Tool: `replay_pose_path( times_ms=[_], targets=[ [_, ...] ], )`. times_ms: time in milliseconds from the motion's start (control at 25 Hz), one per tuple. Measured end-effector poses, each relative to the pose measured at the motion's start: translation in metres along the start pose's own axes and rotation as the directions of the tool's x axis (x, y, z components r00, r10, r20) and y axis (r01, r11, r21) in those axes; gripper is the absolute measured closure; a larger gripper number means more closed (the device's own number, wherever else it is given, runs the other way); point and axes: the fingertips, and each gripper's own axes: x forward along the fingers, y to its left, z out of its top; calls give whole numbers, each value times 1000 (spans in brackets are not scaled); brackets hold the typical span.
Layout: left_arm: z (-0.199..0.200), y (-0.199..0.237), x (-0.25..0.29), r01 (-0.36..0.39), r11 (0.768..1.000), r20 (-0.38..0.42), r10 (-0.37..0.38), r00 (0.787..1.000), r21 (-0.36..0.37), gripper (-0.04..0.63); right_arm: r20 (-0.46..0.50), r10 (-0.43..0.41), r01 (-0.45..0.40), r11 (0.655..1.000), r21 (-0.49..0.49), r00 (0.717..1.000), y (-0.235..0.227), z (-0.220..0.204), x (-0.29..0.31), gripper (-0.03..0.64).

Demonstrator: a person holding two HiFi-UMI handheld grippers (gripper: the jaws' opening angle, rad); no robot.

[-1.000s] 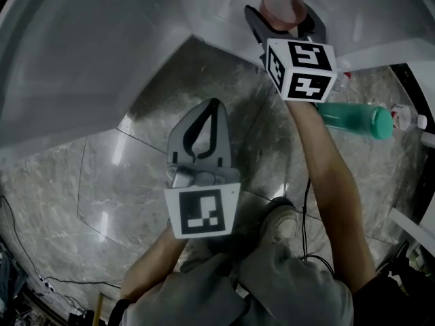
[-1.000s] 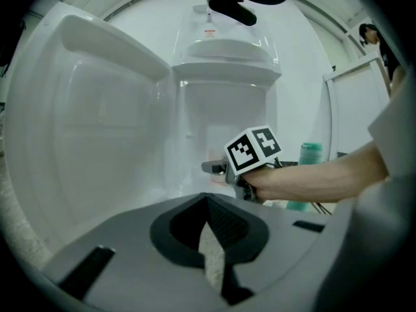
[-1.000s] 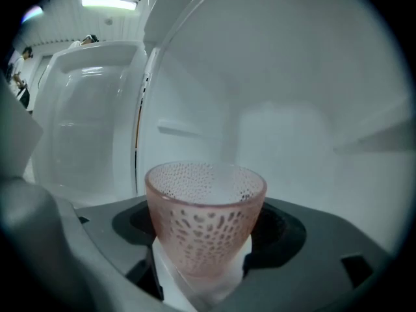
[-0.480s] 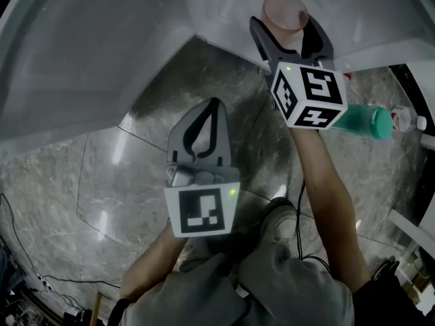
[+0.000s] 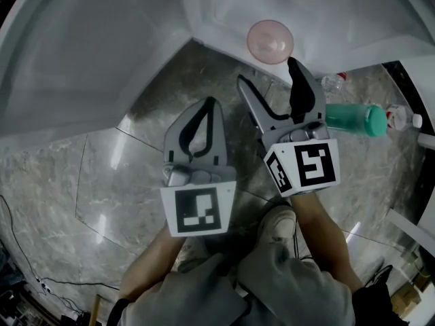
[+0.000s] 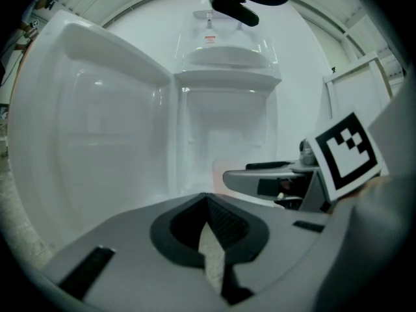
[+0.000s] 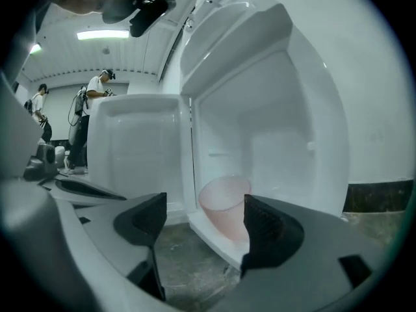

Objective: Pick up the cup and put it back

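Observation:
A translucent pink cup [image 5: 270, 41] stands upright on the white floor of the open fridge [image 5: 217, 9], near its front edge. My right gripper [image 5: 266, 72] is open just short of the cup, over the stone floor, touching nothing. In the right gripper view the cup [image 7: 224, 207] shows between and beyond the spread jaws of the right gripper [image 7: 205, 203]. My left gripper [image 5: 211, 104] hangs lower left of it, shut and empty; its closed tips [image 6: 207, 199] point at the fridge.
The fridge door [image 5: 81, 46] stands swung open at the left. A green bottle [image 5: 353, 119] and a clear plastic bottle [image 5: 333, 81] lie on the marble floor at the right. A shoe [image 5: 279, 226] is below the grippers. People [image 7: 88, 119] stand far off.
The right gripper has let go of the cup and drawn back toward me; the cup now stands alone in the fridge. The left gripper stayed put.

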Motion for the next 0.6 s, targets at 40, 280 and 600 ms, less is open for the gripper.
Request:
replay_pose_path(
  times_ms=[40,280,600],
  targets=[
    [0,-1,0,2,1000,1,-2,1000,-2,583,4,-10,10,1000,-19,1000,1,0,-2,251],
    [4,-5,0,6,1000,14,-6,1000,5,583,14,-70,71,983,-169,997,-4,-4,31,483],
    [4,1,-3,-5,1000,17,5,1000,-6,583,22,-95,98,973,-208,995,-7,2,33,533]
  ],
)
